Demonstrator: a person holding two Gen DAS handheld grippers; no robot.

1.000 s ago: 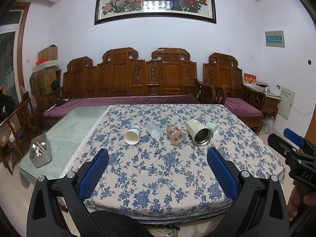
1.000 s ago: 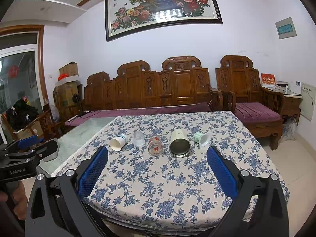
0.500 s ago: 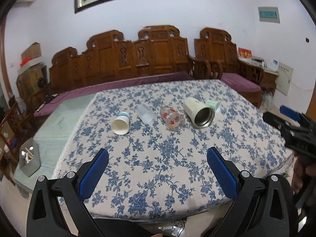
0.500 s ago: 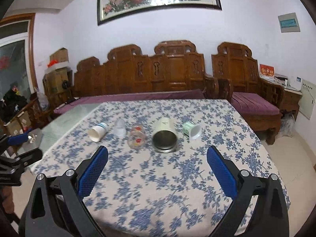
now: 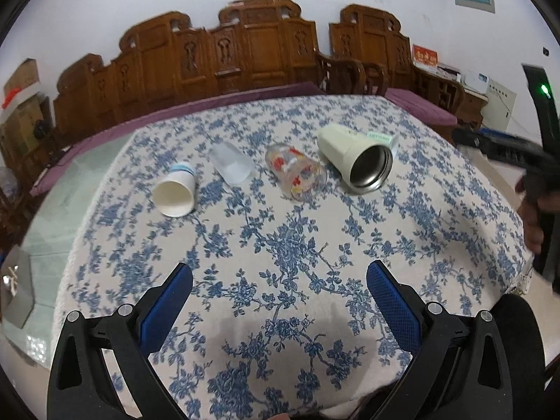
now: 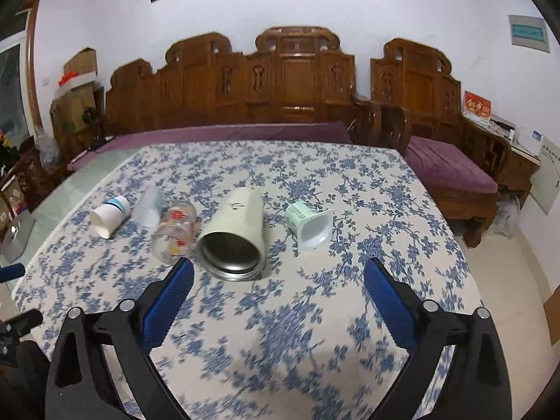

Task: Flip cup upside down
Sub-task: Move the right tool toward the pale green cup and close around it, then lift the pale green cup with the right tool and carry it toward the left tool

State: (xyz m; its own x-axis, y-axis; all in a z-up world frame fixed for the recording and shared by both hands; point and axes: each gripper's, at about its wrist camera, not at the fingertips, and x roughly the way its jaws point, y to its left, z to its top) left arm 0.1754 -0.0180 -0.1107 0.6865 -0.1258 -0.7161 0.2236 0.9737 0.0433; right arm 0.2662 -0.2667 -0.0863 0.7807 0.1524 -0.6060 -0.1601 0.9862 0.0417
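Observation:
Several cups lie on their sides in a row on the flowered tablecloth (image 5: pixel 287 245): a white paper cup (image 5: pixel 175 190), a clear plastic cup (image 5: pixel 231 168), a glass with red flowers (image 5: pixel 295 171), a cream steel-lined tumbler (image 5: pixel 357 157) and a green yogurt cup (image 6: pixel 309 224). My left gripper (image 5: pixel 280 280) is open and empty, above the table's near part, short of the row. My right gripper (image 6: pixel 278 276) is open and empty, close in front of the tumbler (image 6: pixel 234 236), whose mouth faces it.
A carved wooden bench (image 6: pixel 280 87) with purple cushions stands behind the table. A metal box (image 5: pixel 15 280) sits on the glass surface at the left. The other hand-held gripper (image 5: pixel 507 150) shows at the right edge of the left wrist view.
Both grippers have moved forward and tilted down towards the table; the cups now look larger and nearer. The right gripper has closed in on the tumbler. No cup has moved.

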